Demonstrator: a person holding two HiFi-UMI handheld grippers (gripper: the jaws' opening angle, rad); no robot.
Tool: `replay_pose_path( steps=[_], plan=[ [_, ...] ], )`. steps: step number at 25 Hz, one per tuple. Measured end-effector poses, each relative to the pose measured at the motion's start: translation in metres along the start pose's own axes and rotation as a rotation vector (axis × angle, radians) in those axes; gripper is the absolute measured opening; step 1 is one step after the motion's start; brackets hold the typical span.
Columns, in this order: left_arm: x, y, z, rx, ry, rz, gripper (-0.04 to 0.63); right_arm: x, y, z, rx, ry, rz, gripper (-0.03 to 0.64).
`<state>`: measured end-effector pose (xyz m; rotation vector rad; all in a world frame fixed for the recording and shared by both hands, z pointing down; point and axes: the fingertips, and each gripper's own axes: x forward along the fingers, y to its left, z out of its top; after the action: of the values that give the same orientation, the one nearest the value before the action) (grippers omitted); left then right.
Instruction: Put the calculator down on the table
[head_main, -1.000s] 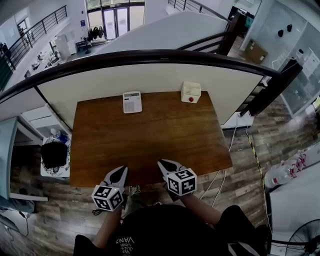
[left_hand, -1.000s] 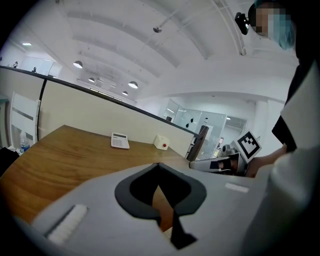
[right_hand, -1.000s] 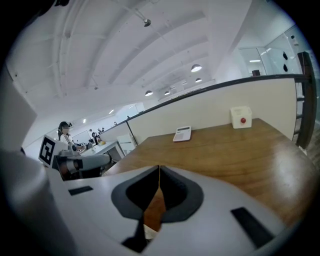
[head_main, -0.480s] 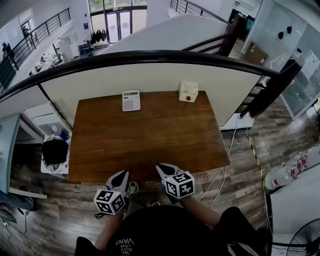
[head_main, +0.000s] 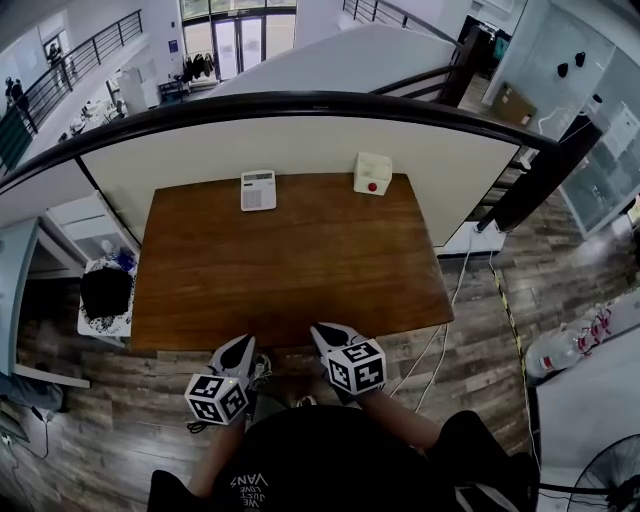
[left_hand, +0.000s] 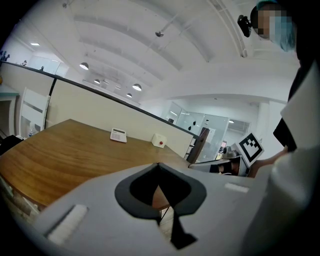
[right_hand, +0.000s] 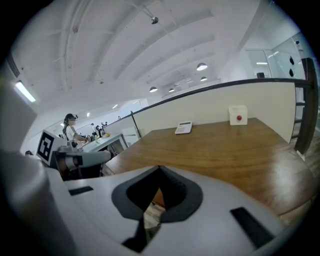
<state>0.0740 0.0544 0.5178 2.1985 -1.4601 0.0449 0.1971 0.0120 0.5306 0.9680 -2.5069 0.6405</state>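
Tabletop (head_main: 290, 270): logged as bare brown wood over near and middle ground. At 6 o'clock, found left gripper (head_main: 243, 346) and right gripper (head_main: 326, 333) side by side at the near edge; read both sets of jaws as pressed together on nothing. Judged the placing step complete: spotted calculator (head_main: 258, 190) lying flat at 11 o'clock by the far edge, well apart from both grippers. Judged no further move called for beyond keeping clear of it. Marked white box with red button (head_main: 372, 174) at 1 o'clock, also by the far edge, apart from the calculator. Noted cream panel (head_main: 300, 150) and black rail (head_main: 300, 105) closing off 12 o'clock. Saw open floor at 3 o'clock with a loose cable (head_main: 455, 300), and a basket with dark contents (head_main: 107, 297) beside the table at 9 o'clock.
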Motion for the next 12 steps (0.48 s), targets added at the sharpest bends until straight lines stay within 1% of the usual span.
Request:
replay_pose_path(
  steps=[12],
  plan=[
    [-0.001, -0.0015, 0.0008, 0.003, -0.008, 0.01, 0.011, -0.0003, -0.0009, 0.0019, -0.023, 0.005, 0.003, 0.012]
  ],
)
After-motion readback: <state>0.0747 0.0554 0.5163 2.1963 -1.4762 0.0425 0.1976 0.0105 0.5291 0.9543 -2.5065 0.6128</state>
